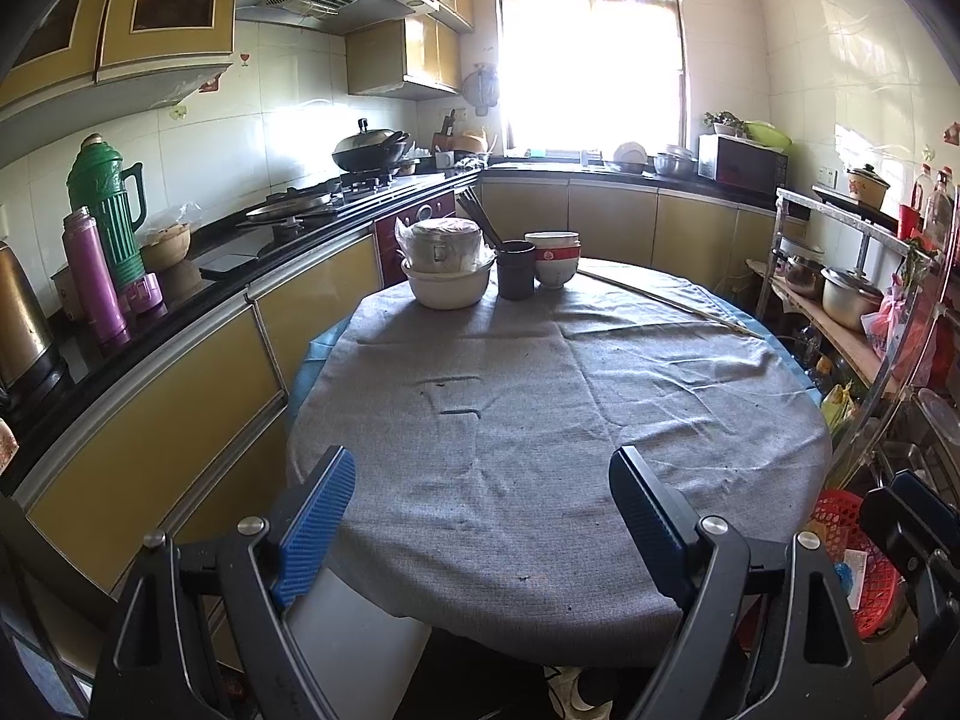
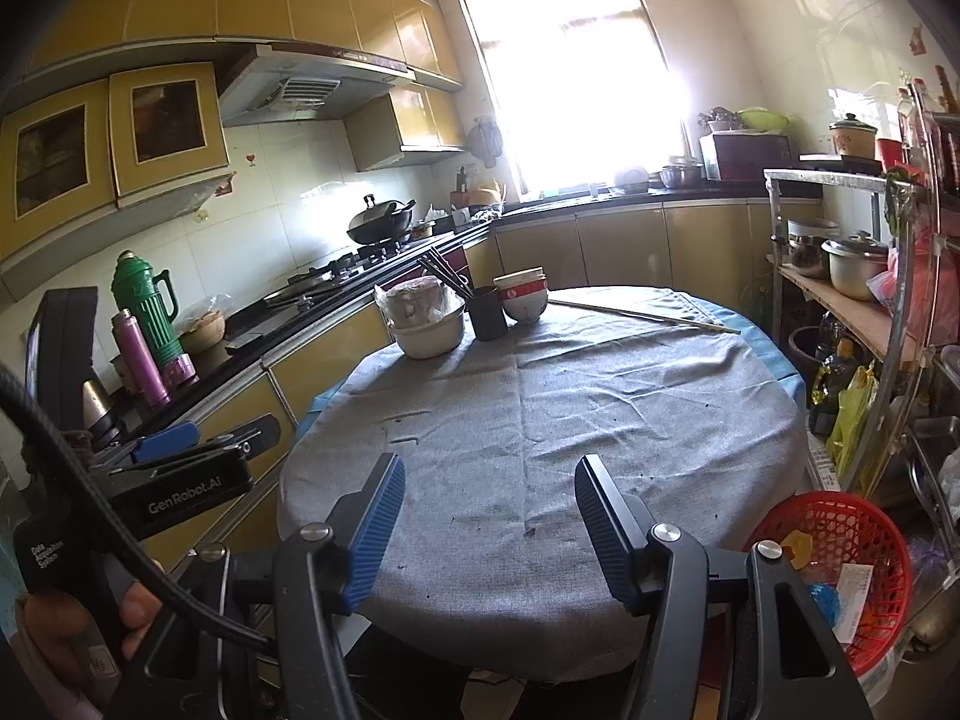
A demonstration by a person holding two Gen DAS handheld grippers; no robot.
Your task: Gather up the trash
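Two grippers hover at the near edge of the round table [image 1: 540, 420], whose grey cloth looks nearly cleared of trash; only small dark crumbs [image 2: 531, 533] remain near the front. The red basket [image 2: 840, 516] beside the table on the right already holds wrappers and paper. The left gripper [image 1: 480, 510] stands wide apart and empty; the right gripper [image 2: 489, 516] is partly spread, also grasping nothing. Stacked bowls [image 1: 447, 276] and a chopstick cup [image 1: 515, 270] sit at the far side. To do well, the person would likely scan the cloth for leftovers, then pinch low with fingertips flat, avoiding snagging fabric.
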